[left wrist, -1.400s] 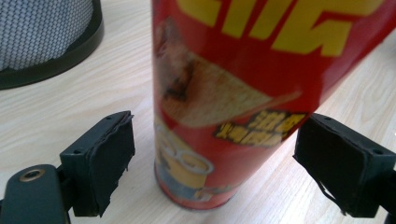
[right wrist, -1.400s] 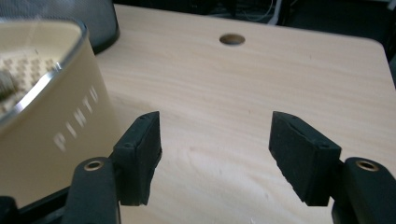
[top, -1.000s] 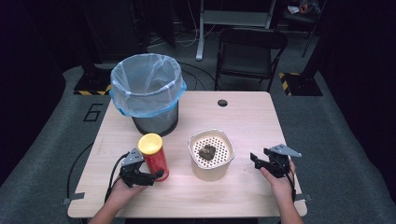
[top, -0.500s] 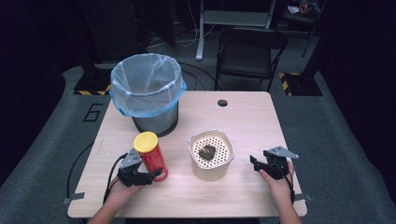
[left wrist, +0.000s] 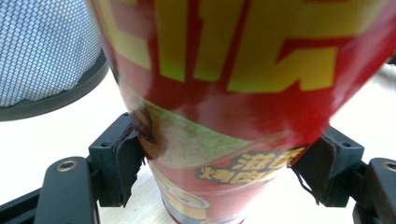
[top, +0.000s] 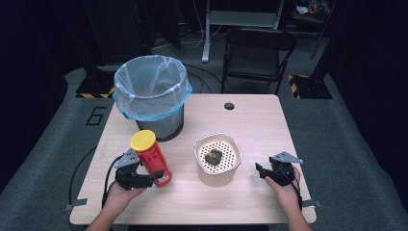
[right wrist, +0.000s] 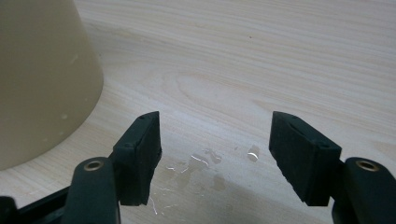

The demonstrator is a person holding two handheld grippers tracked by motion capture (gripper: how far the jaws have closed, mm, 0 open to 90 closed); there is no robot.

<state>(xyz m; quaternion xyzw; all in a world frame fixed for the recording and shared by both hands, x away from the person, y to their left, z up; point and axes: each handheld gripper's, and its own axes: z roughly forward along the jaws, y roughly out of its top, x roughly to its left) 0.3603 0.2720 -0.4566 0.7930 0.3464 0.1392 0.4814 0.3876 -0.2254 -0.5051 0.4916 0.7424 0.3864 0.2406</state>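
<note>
A red snack canister [top: 153, 161] with a yellow lid leans with its top to the left, near the table's front left. My left gripper [top: 142, 179] is shut on its lower part. In the left gripper view both pads [left wrist: 128, 158] press the canister's [left wrist: 224, 93] red and yellow sides. A cream tub [top: 217, 166] with a perforated insert holds a dark lump [top: 212, 156] at the middle. My right gripper [top: 262, 171] rests open to the right of the tub. Its jaws [right wrist: 215, 154] are wide apart above small water drops [right wrist: 205, 163], with the tub's wall [right wrist: 42, 79] at left.
A mesh waste bin [top: 150, 91] with a pale blue liner stands behind the canister, and its side [left wrist: 42, 46] is close behind the left gripper. A round hole [top: 229, 106] lies in the wooden table [top: 260, 130] at the back. A dark chair [top: 257, 48] stands beyond the table.
The canister's top has shifted left and it leans more, still held by my left gripper. The right gripper has barely moved.
</note>
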